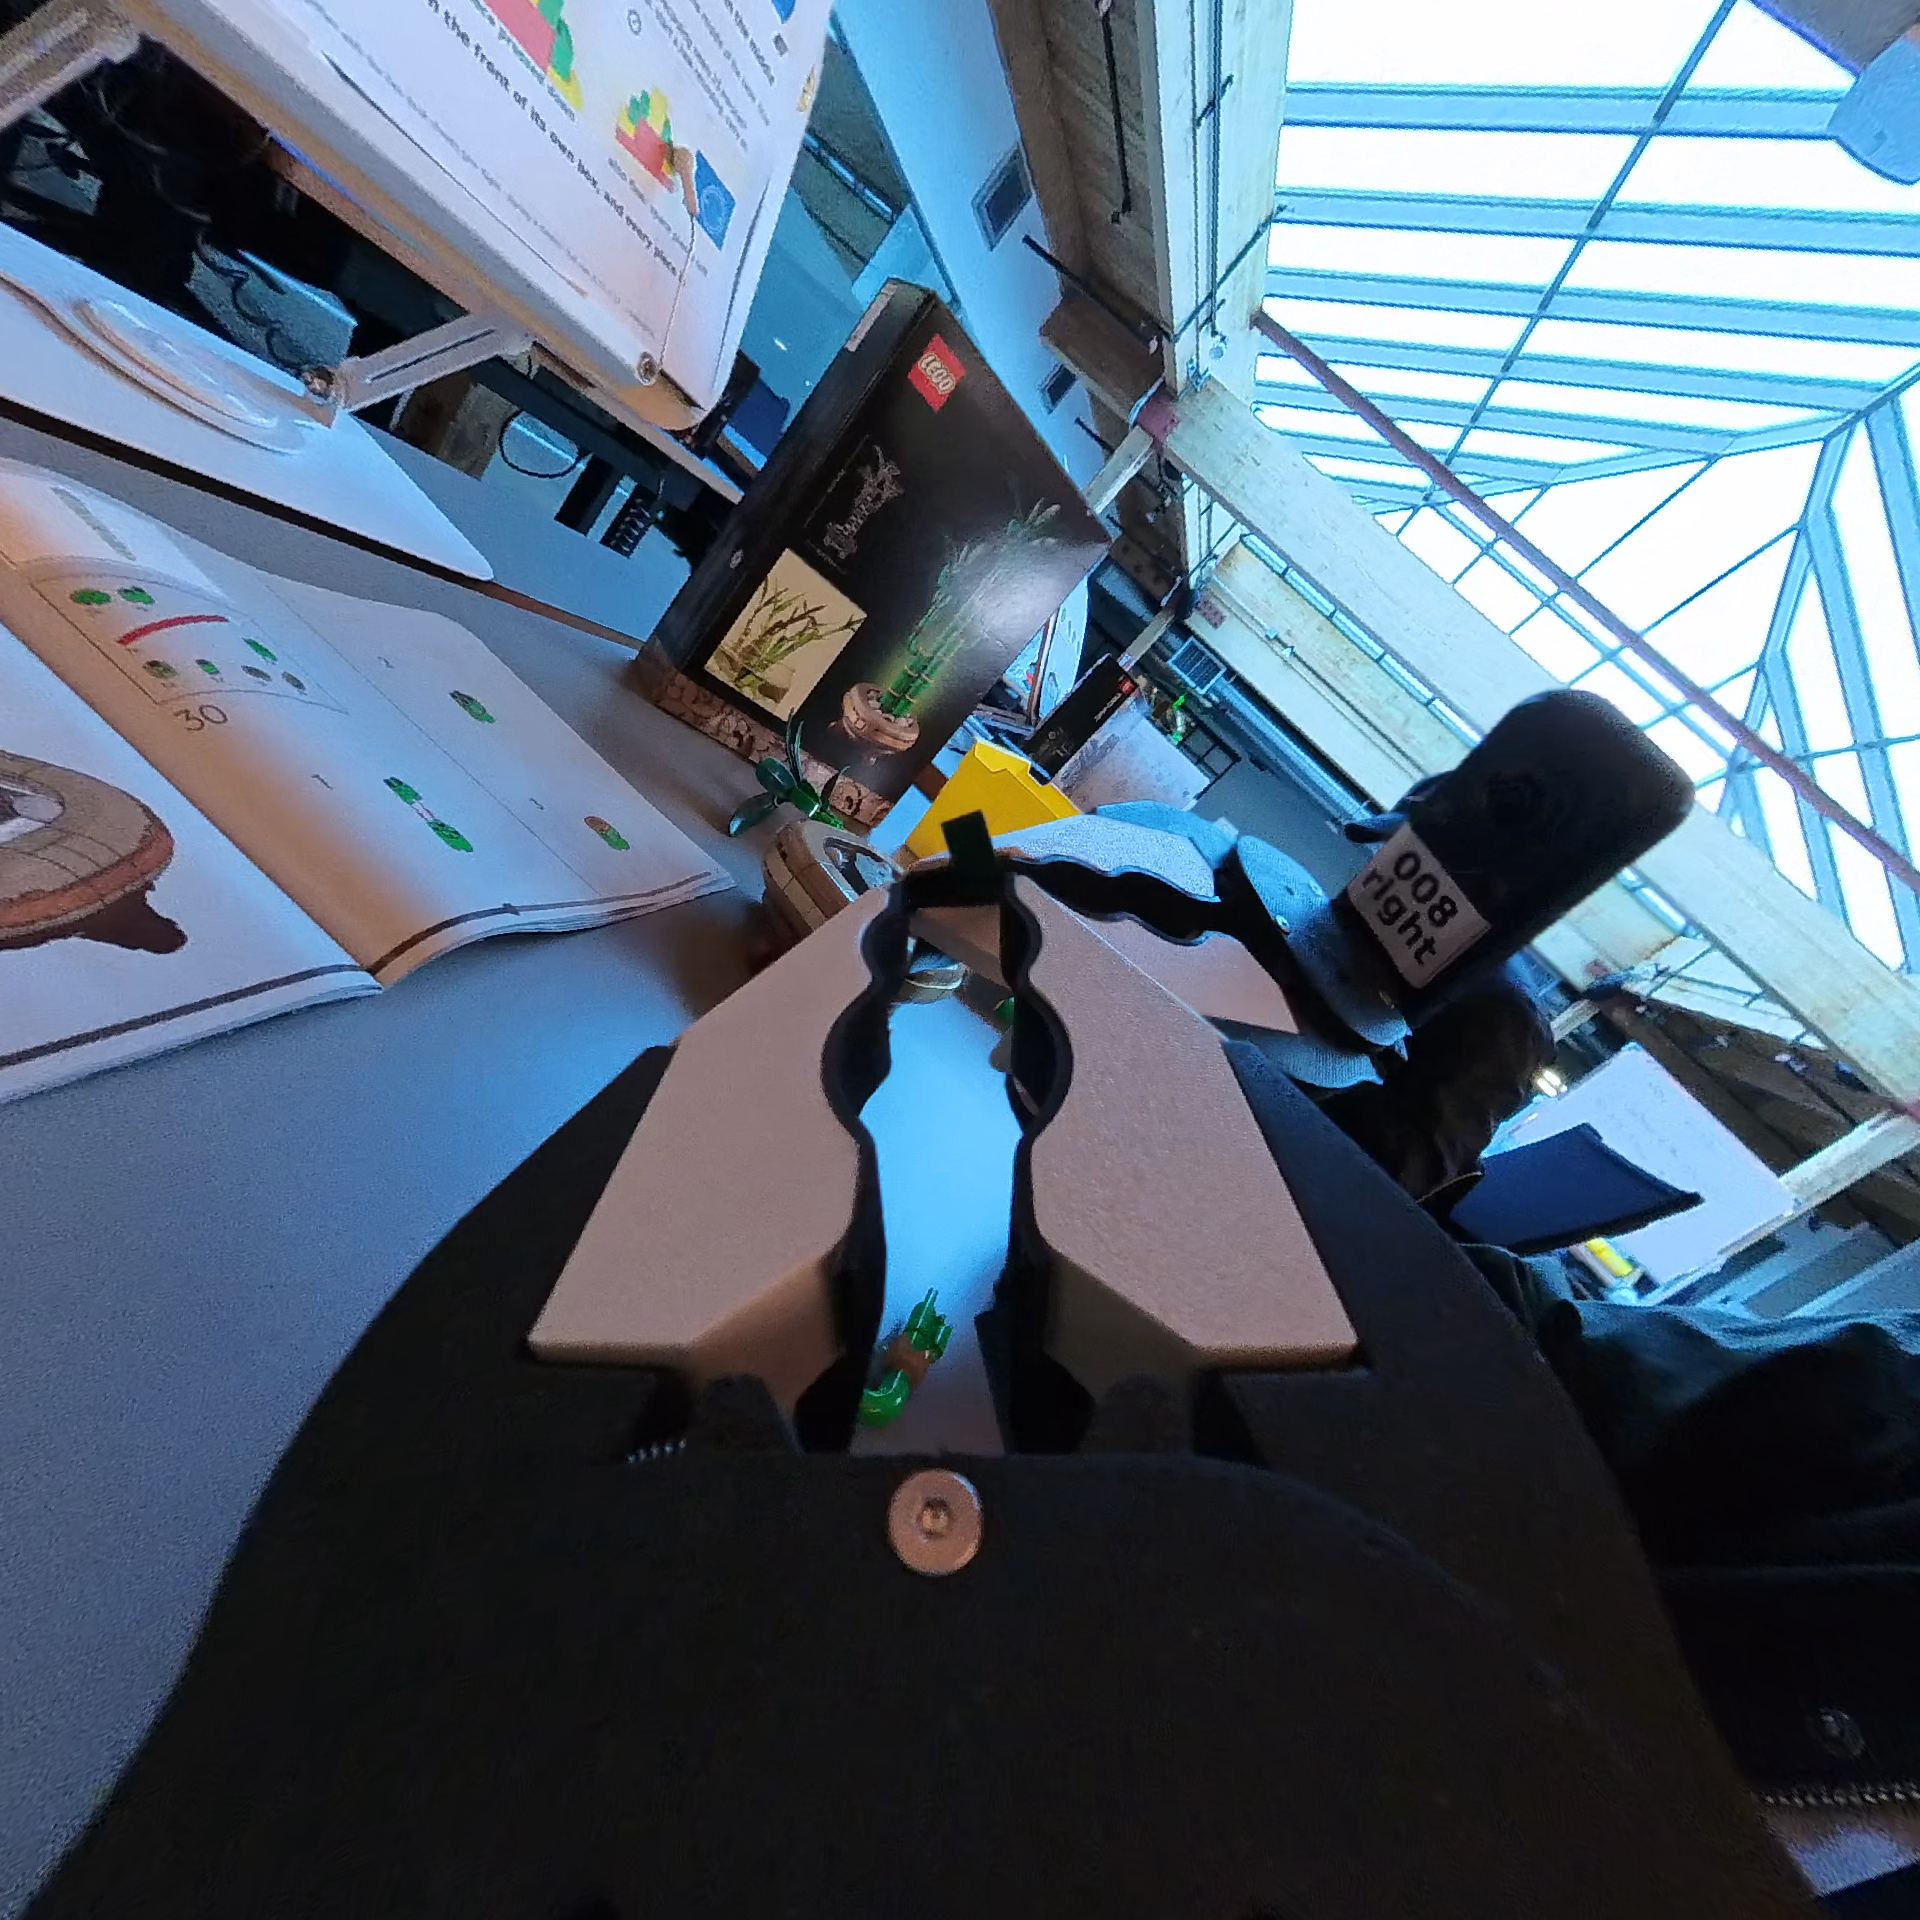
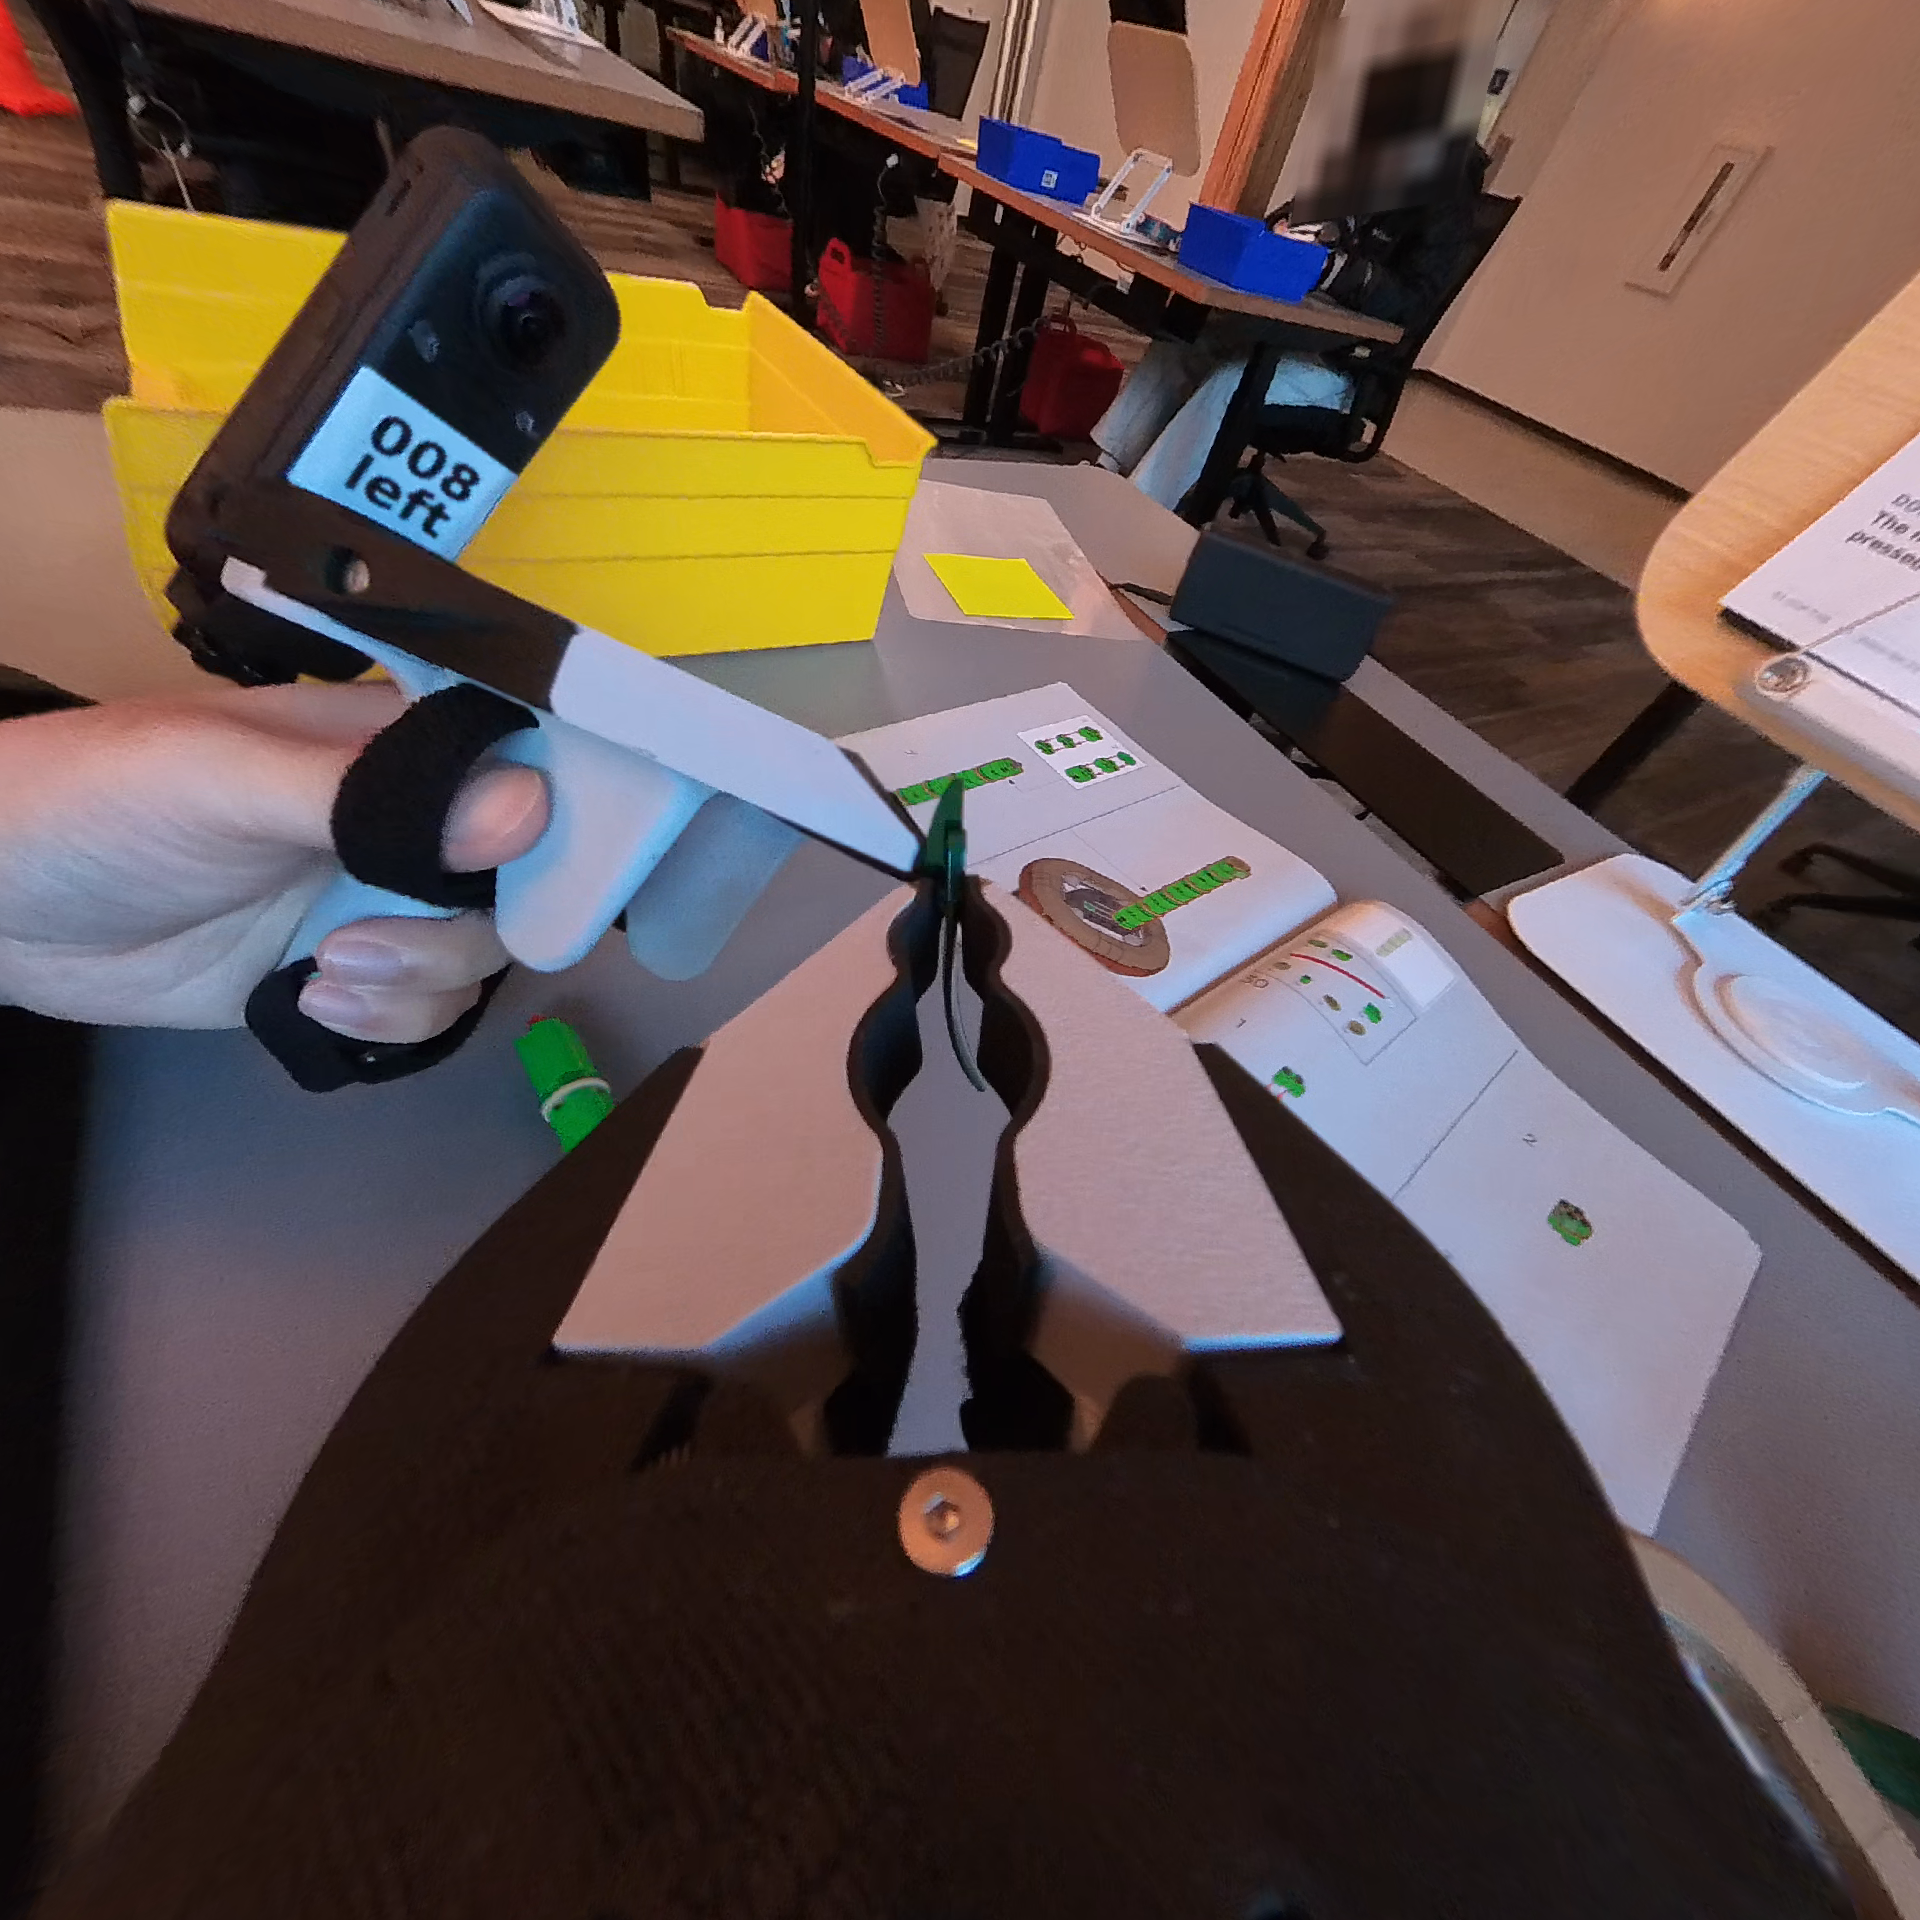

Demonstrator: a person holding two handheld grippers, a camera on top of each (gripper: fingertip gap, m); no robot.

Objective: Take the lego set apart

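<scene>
**Dark green leaf piece held at both sets of fingertips**

Nearest the right wrist camera, the right hand-held gripper (image 2: 943,914) has its jaws nearly closed on a thin dark green leaf piece (image 2: 948,842), which runs up between the pads and stands out above the tips. The left hand-held gripper (image 2: 914,862) comes in from the left, held by a hand (image 2: 208,852) with black finger straps, and its tips meet the same leaf piece. In the left wrist view the left hand-held gripper (image 1: 951,904) has its tips drawn together on the dark green piece (image 1: 966,847); the wavy pads farther back stand apart.

A short green lego stalk section (image 2: 566,1081) lies on the grey bench (image 2: 208,1351) just below the hand. Another small green piece (image 1: 904,1361) shows on the bench between the left fingers. A tan lego pot base with leaves (image 1: 821,852) stands beside the set's dark box (image 1: 883,561), which carries a red brand logo.

An open instruction booklet (image 2: 1351,1039) lies toward the bench's right side. A yellow bin (image 2: 665,499) stands at the far edge, a yellow sheet (image 2: 997,587) beside it. Each camera body bears a white label sticker.
</scene>
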